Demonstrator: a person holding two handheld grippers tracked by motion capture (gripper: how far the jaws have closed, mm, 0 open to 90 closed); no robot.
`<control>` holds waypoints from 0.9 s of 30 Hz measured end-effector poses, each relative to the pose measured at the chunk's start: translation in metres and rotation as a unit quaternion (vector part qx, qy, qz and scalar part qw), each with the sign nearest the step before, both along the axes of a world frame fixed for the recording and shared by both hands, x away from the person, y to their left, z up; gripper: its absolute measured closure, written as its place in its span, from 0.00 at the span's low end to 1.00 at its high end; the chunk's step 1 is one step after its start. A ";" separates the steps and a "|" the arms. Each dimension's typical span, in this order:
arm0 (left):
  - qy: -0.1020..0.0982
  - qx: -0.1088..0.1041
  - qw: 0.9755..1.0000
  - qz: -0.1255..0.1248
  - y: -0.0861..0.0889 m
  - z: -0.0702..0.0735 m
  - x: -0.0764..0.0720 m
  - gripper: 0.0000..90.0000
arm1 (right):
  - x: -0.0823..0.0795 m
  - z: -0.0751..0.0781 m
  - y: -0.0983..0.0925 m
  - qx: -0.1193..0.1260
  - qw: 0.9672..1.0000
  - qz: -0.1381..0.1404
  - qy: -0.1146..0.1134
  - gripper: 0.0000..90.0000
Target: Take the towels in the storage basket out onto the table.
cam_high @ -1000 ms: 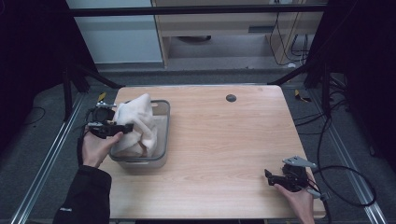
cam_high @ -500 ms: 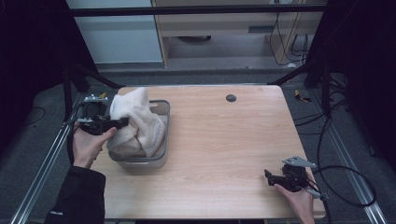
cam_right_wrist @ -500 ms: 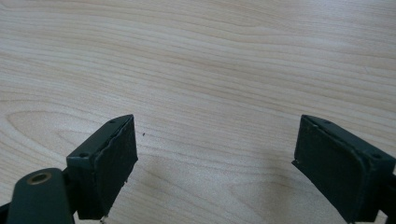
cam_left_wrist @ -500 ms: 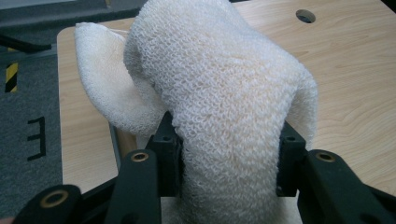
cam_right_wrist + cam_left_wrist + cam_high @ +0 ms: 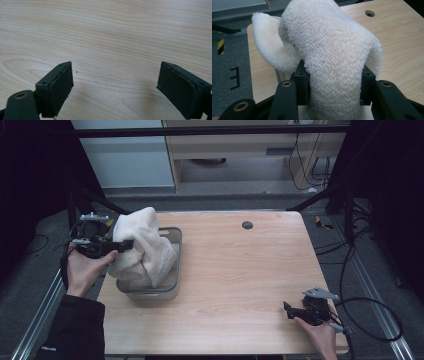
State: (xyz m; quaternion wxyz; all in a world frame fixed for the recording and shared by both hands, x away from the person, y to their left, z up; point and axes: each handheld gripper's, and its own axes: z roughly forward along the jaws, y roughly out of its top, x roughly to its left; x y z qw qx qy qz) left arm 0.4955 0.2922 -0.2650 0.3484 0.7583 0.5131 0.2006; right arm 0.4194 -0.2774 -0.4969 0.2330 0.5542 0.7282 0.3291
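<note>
The left gripper pinches a thick fold of the white terry towel, lifted over the clear bin at the table's left. Soft, light, floppy: grip bunched folds. The right gripper, spread, rests near-right.

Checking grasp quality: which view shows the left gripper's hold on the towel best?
The left gripper view: its jaws press the towel from both sides, close up. The high view shows the left gripper at the towel's left edge, the towel lifted partly out of the bin, but not the jaw contact.
</note>
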 end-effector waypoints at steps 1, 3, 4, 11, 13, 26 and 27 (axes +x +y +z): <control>-0.003 -0.001 1.000 -0.001 0.000 0.004 -0.002 0.61 | 0.000 0.000 0.000 0.000 1.000 0.000 0.000 0.14; -0.009 -0.001 1.000 -0.002 0.001 0.009 -0.004 0.61 | 0.000 0.000 0.000 0.000 1.000 0.000 0.000 0.14; -0.011 -0.002 1.000 -0.002 0.001 0.012 -0.006 0.61 | 0.000 0.000 0.000 0.001 1.000 0.000 0.000 0.14; -0.029 -0.007 0.999 -0.014 -0.003 0.029 -0.014 0.61 | 0.000 0.001 0.000 0.001 1.000 -0.001 -0.004 0.14; -0.033 -0.010 0.999 -0.017 -0.005 0.032 -0.016 0.61 | 0.000 0.000 -0.001 -0.001 1.000 0.000 -0.005 0.14; -0.041 -0.010 0.998 -0.043 -0.022 0.049 -0.024 0.61 | 0.000 0.001 -0.001 -0.001 1.000 -0.002 -0.008 0.14; -0.042 -0.009 0.998 -0.046 -0.024 0.051 -0.024 0.61 | 0.000 0.001 -0.001 -0.001 1.000 -0.001 -0.008 0.14</control>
